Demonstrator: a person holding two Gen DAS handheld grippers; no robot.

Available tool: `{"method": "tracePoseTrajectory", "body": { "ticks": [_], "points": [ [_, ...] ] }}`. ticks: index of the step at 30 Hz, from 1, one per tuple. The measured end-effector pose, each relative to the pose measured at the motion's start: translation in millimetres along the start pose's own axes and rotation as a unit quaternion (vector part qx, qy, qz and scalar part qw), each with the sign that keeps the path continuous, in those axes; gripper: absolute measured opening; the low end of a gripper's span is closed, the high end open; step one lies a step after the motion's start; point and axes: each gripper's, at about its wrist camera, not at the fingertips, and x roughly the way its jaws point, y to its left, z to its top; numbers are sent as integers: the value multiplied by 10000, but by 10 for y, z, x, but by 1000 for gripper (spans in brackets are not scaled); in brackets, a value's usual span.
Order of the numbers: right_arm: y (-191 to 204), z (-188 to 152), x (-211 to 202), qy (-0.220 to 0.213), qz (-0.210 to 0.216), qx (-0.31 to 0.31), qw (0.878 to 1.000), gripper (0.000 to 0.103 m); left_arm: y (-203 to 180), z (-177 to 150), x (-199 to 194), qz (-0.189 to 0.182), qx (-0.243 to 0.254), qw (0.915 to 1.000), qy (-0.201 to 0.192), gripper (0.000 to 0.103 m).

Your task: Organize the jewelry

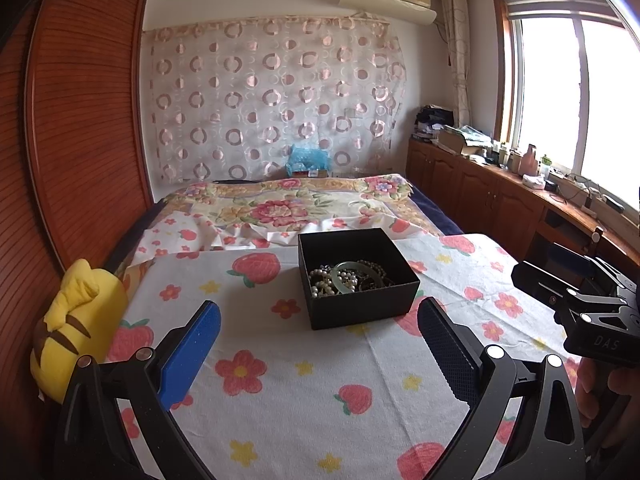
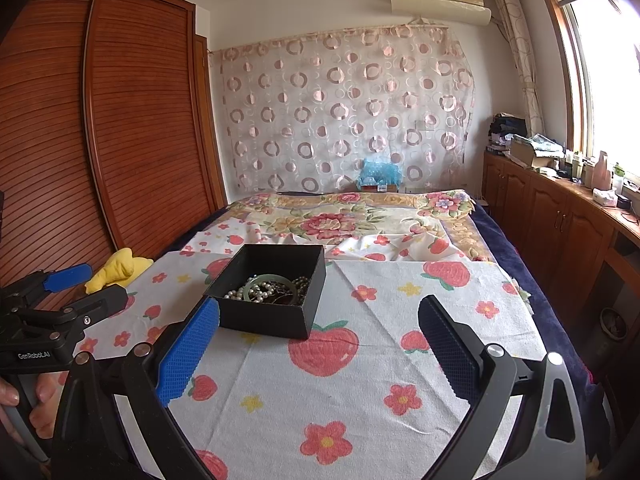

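A black open box point(image 1: 362, 304) stands on the strawberry-print cloth point(image 1: 304, 392). Inside it lie a pale green bangle point(image 1: 344, 278), pearl strands point(image 1: 322, 282) and dark chains, tangled together. My left gripper point(image 1: 320, 328) is open and empty, just in front of the box. In the right wrist view the box point(image 2: 266, 320) sits ahead to the left, with the bangle point(image 2: 270, 280) and pearls point(image 2: 244, 294) in it. My right gripper point(image 2: 320, 334) is open and empty, to the right of the box. Each gripper shows in the other's view: the right point(image 1: 592, 304), the left point(image 2: 80, 288).
A yellow plush toy point(image 1: 76, 332) lies at the cloth's left edge by the wooden wardrobe point(image 1: 80, 120). A floral blanket point(image 1: 296, 204) covers the bed behind the box. Wooden cabinets point(image 1: 500, 196) with clutter run under the window on the right.
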Motion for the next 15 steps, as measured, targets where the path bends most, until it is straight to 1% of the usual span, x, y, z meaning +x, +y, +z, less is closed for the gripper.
{"method": "tracePoseTrajectory", "body": {
  "ticks": [15],
  "points": [
    [-2,-4,1,-3,-4,-3,10000,100,0,-9,-15,2,-4,10000,-21,95]
  ]
}}
